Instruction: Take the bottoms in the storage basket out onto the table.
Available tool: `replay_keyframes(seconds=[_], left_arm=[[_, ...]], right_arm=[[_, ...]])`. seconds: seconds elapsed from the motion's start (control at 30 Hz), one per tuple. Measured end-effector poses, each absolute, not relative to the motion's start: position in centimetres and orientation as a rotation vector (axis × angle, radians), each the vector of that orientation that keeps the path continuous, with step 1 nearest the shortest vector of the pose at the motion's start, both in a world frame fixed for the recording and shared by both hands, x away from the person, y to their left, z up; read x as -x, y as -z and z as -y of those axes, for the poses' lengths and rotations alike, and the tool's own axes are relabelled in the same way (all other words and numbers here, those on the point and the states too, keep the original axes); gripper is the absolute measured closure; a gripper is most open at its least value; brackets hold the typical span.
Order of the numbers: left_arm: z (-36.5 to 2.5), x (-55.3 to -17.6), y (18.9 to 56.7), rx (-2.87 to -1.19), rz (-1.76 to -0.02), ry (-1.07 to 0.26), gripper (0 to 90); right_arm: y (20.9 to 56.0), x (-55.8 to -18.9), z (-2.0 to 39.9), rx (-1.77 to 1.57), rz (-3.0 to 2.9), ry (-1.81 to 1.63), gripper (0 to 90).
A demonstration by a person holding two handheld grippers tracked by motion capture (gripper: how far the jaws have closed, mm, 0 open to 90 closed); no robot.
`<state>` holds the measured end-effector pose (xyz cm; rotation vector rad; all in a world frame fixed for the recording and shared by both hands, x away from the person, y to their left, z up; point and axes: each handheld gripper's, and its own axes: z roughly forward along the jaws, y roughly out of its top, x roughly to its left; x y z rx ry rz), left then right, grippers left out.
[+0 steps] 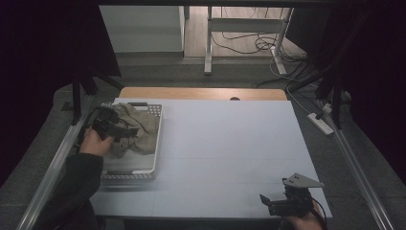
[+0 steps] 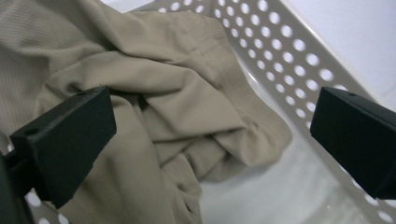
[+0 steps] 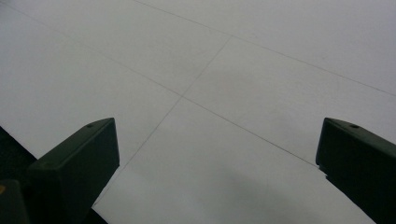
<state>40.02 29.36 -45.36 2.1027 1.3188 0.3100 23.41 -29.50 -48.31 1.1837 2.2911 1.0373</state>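
My left gripper jaws apart over crumpled cloth in basket, nothing gripped yet. My right gripper jaws apart above bare table. Cloth removal, I guess, not started.

The left hand reaches in from a dark sleeve and holds the left gripper with its jaws spread wide. Near the bottom edge, the right hand holds the right gripper, jaws likewise wide apart.
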Motion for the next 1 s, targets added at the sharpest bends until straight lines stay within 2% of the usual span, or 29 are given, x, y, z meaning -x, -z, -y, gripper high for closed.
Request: replay_keyframes(seconds=[0.43, 0.67, 1.0], left_arm=[[-29.5, -43.5, 46.1, -2.138, -1.405, -0.318, 0.1], [-29.5, -45.3, 47.6, -2.142, -1.425, -0.219, 0.0], [-29.0, -46.4, 49.9, -2.208, -1.451, -0.212, 0.0]], right_arm=[[48.3, -23.4, 29.5, -1.180, -2.298, -1.041, 0.0], [48.3, -23.4, 29.5, -1.177, -2.301, -1.043, 0.0], [48.3, -23.4, 29.5, -1.175, -2.303, -1.044, 0.0]])
